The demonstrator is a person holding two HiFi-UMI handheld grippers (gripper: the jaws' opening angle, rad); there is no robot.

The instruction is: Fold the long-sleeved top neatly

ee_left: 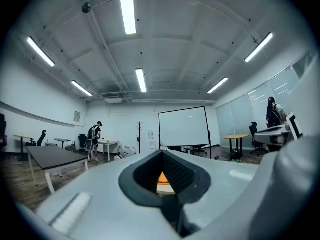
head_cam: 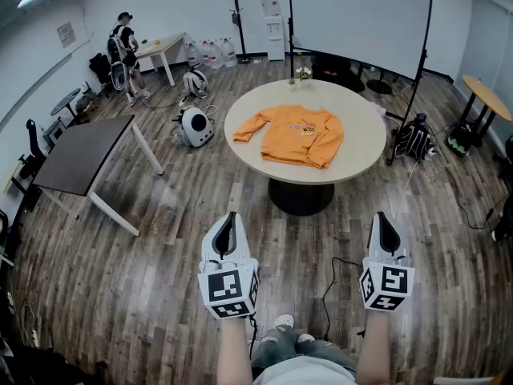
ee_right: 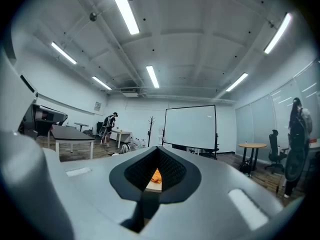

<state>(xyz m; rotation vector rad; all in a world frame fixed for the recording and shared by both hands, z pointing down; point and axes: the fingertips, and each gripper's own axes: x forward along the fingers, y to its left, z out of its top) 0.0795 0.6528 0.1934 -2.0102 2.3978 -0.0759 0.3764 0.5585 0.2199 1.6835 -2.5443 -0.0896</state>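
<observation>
Round white bench [head_cam: 361, 147] on a dark pedestal, mid-room, wood plank floor [head_cam: 160, 287]. Orange top [head_cam: 295, 133] lies spread flat on the bench, sleeves out. Left hand-held gripper [head_cam: 231, 217] and right hand-held gripper [head_cam: 384, 219] are held level, well short of the bench, over bare floor. Both look clenched and empty, with only a sliver of orange showing past the pads. Projector screen [head_cam: 361, 18] stands behind, a dark table [head_cam: 80, 155] to the left, and a person [head_cam: 124, 42] is at the far wall.

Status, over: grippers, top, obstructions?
Left gripper and right gripper shut, empty, short of table. Orange top lies on it, unfolded. Small plant at far rim, off the top.
</observation>
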